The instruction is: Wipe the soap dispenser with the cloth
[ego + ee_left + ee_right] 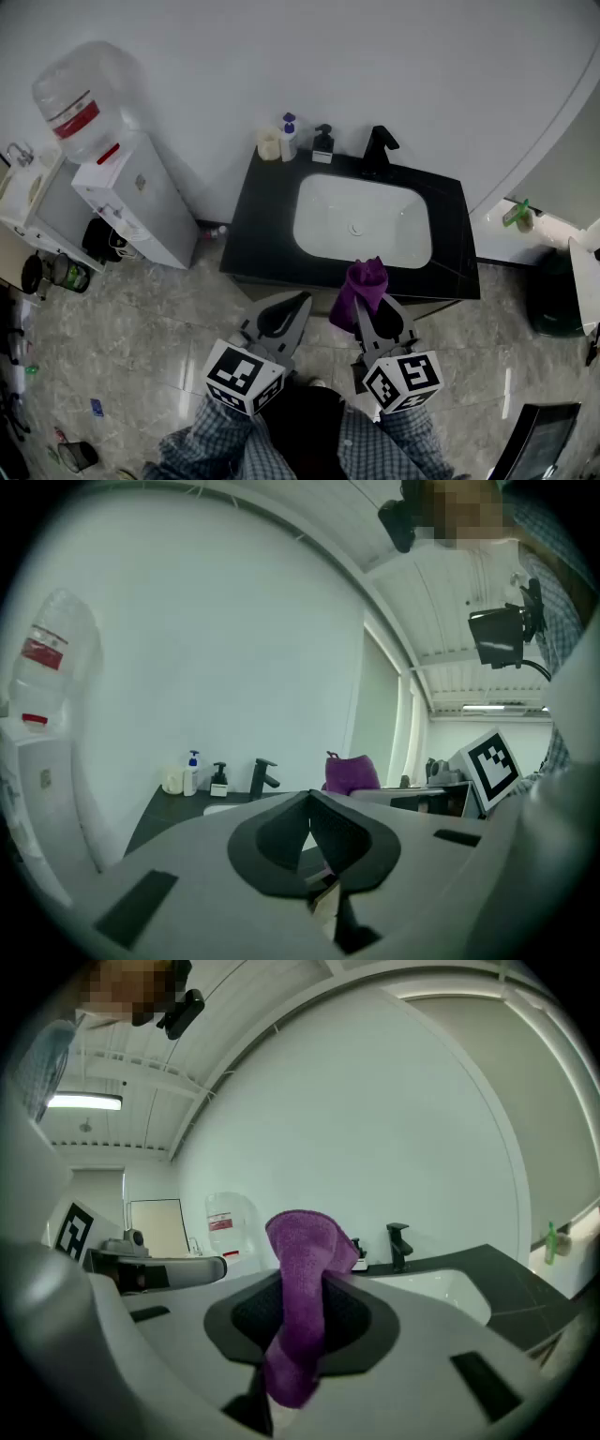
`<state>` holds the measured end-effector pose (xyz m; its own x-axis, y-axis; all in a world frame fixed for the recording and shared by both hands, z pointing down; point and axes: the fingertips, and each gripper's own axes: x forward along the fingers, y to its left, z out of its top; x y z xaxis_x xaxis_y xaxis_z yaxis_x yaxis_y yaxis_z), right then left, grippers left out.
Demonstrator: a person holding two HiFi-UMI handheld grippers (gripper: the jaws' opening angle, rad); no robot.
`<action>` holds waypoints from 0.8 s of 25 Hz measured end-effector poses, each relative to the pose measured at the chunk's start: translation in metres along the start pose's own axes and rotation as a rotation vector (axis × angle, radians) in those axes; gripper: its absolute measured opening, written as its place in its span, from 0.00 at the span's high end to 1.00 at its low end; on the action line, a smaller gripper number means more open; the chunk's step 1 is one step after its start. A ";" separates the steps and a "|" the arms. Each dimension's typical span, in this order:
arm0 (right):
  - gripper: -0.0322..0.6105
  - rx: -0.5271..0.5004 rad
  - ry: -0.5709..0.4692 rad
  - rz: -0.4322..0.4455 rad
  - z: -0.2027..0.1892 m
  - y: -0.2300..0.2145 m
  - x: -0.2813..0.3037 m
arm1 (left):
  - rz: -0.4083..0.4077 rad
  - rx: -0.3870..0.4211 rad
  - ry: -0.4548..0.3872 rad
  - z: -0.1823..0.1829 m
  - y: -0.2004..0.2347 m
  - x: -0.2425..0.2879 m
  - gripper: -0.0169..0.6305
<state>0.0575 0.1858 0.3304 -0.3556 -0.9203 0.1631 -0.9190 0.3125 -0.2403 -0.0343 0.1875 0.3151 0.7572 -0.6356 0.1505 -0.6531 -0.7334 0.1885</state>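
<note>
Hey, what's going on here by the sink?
A person stands at the black vanity counter. The right hand-held gripper is shut on a purple cloth; the left hand-held gripper is shut and empty. Both are short of the soap dispenser at the counter's back, not yet wiped.
</note>
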 end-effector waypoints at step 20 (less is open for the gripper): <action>0.81 0.002 0.022 0.006 -0.003 -0.010 -0.001 | 0.050 -0.011 -0.010 -0.002 0.004 0.001 0.96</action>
<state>0.0665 0.1846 0.3359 -0.3650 -0.9130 0.1822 -0.9164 0.3177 -0.2436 -0.0359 0.1846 0.3183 0.7238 -0.6734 0.1504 -0.6896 -0.6984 0.1915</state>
